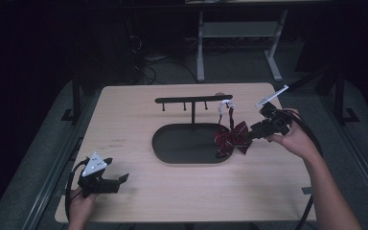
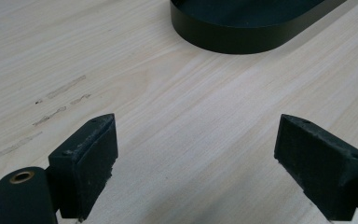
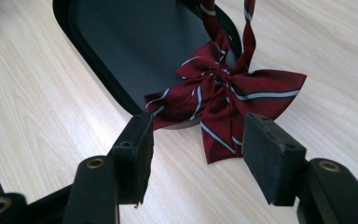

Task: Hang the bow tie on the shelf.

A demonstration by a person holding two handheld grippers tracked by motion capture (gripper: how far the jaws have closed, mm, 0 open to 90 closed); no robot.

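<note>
A dark red bow tie [image 1: 232,139] with pale stripes hangs by its strap from the right end of a black T-bar [image 1: 193,99]. The bow [image 3: 223,93] lies against the rim of the black oval tray [image 3: 135,42] that forms the stand's base, and its lower tails reach the table. My right gripper [image 1: 253,133] is just to the right of the bow. Its jaws are open [image 3: 199,122], with the tails just ahead of the tips. My left gripper [image 1: 117,172] sits open near the table's front left corner, with only bare wood between its fingers [image 2: 196,122].
The T-bar carries three small hooks and stands on a post in the oval tray [image 1: 182,143], whose near end shows in the left gripper view [image 2: 242,37]. Faint scuff marks [image 2: 60,100] cross the light wooden tabletop. Behind the table stand desk legs and cables on a dark floor.
</note>
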